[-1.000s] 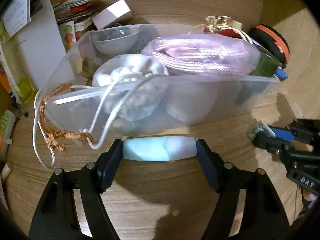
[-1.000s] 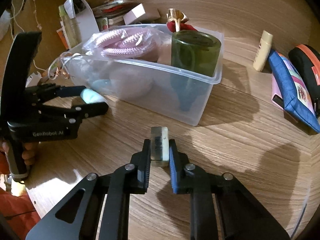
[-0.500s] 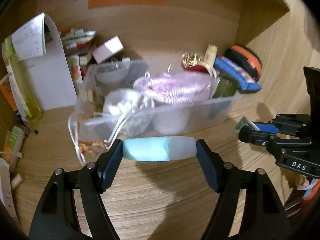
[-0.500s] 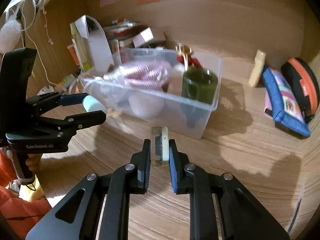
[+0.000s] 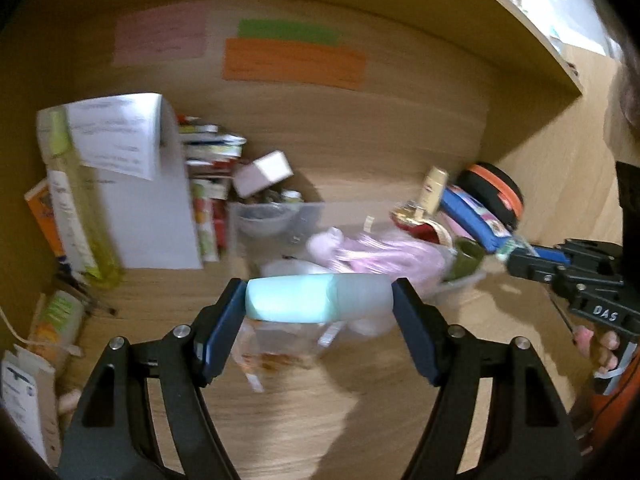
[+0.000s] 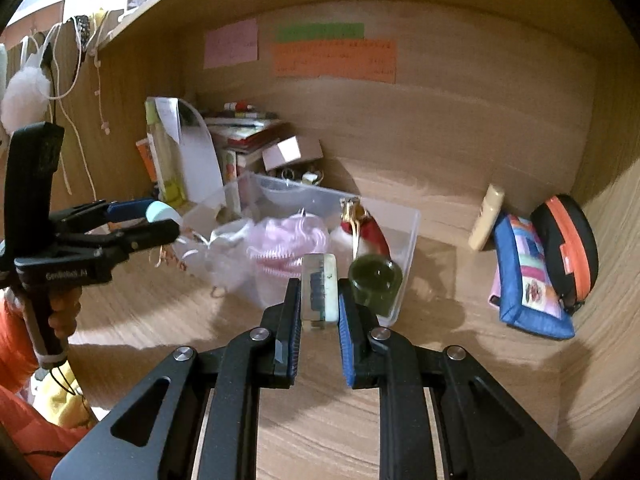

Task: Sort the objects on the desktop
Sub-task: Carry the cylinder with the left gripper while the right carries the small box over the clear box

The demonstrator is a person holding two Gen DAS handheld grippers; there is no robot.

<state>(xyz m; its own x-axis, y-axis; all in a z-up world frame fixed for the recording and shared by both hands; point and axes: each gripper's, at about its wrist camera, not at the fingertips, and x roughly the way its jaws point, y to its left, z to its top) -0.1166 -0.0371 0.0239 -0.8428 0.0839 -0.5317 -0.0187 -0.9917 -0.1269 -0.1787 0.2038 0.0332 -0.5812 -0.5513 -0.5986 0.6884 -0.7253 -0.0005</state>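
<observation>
My left gripper is shut on a pale blue and white oval bottle, gripped end to end and lifted above the desk; the right wrist view shows this gripper at the left. My right gripper is shut on a small flat clear case with a dark inside, also raised. Beyond both stands a clear plastic bin with a pink corded bundle, a white pouch, a dark green cup and a red and gold trinket in it.
A white paper holder, books and a small white box crowd the back left corner. A cream tube, a blue patterned pouch and a black and orange case lie at the right. Coloured notes hang on the back wall.
Both grippers rose from the desk with their objects held and tipped upward. The bin now looks farther and lower, and the back wall with its notes has come into view.
</observation>
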